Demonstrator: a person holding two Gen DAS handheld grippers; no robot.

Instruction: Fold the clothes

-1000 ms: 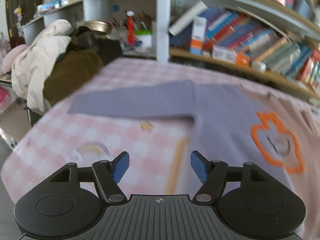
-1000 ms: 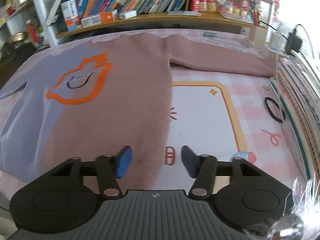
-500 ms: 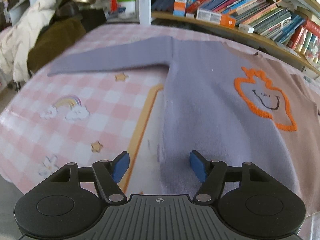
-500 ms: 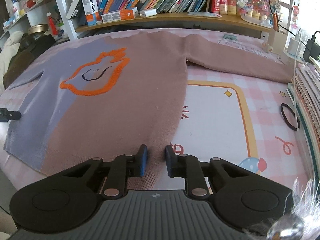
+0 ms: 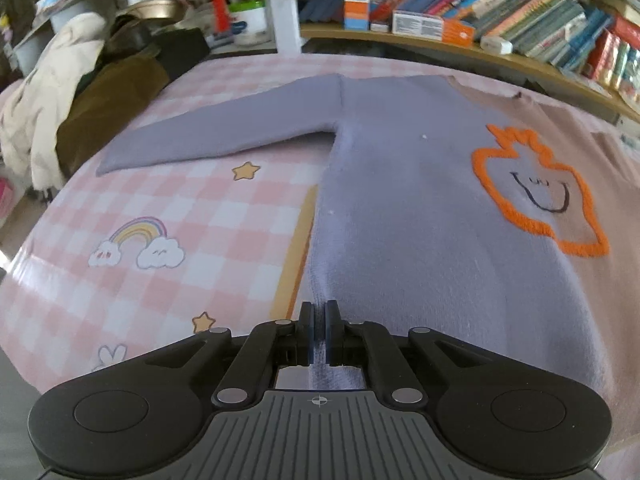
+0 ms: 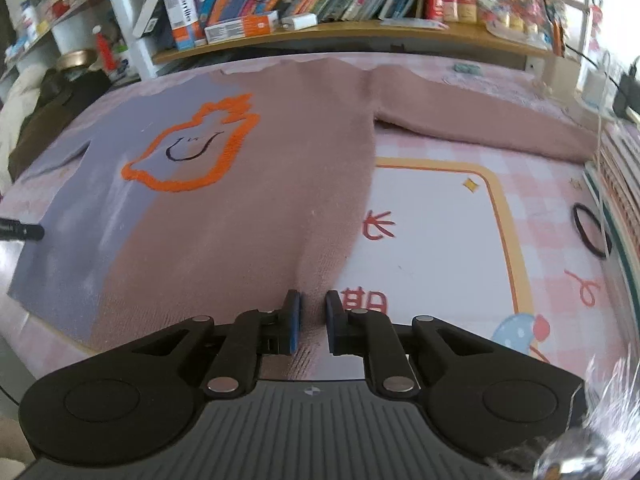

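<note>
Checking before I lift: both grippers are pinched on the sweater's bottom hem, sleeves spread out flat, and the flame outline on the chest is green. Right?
Not quite: the flame outline is orange, not green, as the left wrist view shows. The rest holds: the left gripper and right gripper pinch the sweater at its bottom hem, with both sleeves spread flat.

Both wrist views look steeply down, close over the same sweater.
</note>
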